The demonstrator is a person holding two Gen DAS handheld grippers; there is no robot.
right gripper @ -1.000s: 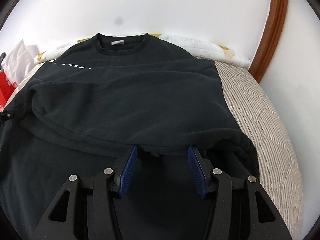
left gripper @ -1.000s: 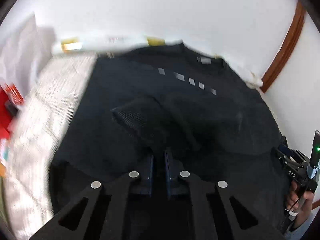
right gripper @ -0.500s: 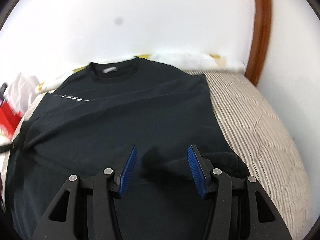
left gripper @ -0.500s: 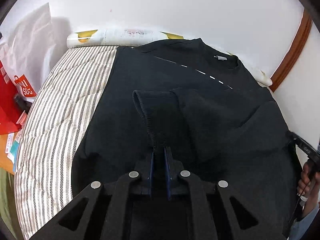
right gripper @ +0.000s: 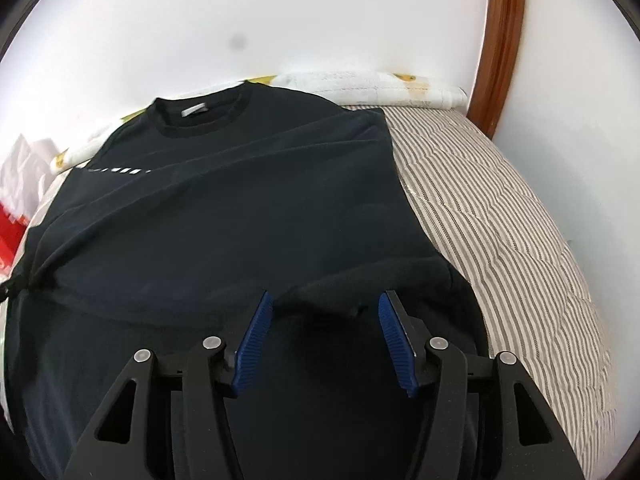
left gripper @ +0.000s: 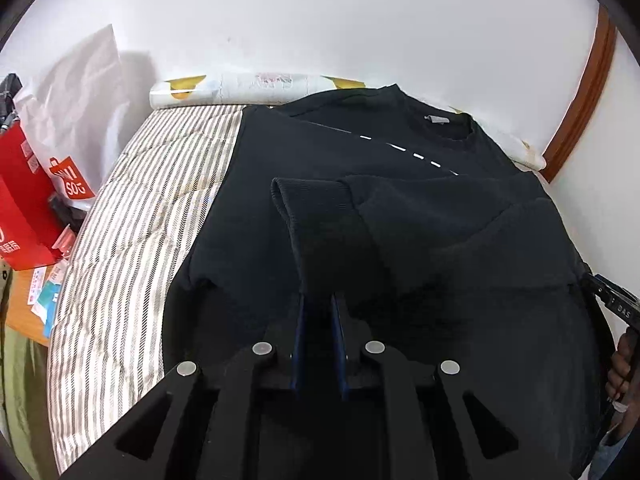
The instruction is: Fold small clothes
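Observation:
A black sweatshirt (left gripper: 280,184) with a white dashed line lies spread on the striped bed, collar toward the wall; it also shows in the right wrist view (right gripper: 240,200). My left gripper (left gripper: 319,304) is shut on the left sleeve (left gripper: 324,232), whose ribbed cuff (left gripper: 312,190) lies folded over the body. My right gripper (right gripper: 326,304) is open and empty, hovering just above the folded right side of the sweatshirt. The right gripper also shows at the right edge of the left wrist view (left gripper: 612,300).
The striped quilt (left gripper: 132,240) covers the bed, also bare on the right in the right wrist view (right gripper: 500,220). A rolled white patterned cloth (left gripper: 256,86) lies along the wall. Red and white shopping bags (left gripper: 44,168) stand left of the bed. A wooden frame (right gripper: 504,40) rises at the right.
My left gripper has carried the sleeve inward and laid its cuff over the body, then steadied. My right gripper has stayed open, having lifted and drawn back a little from the fold.

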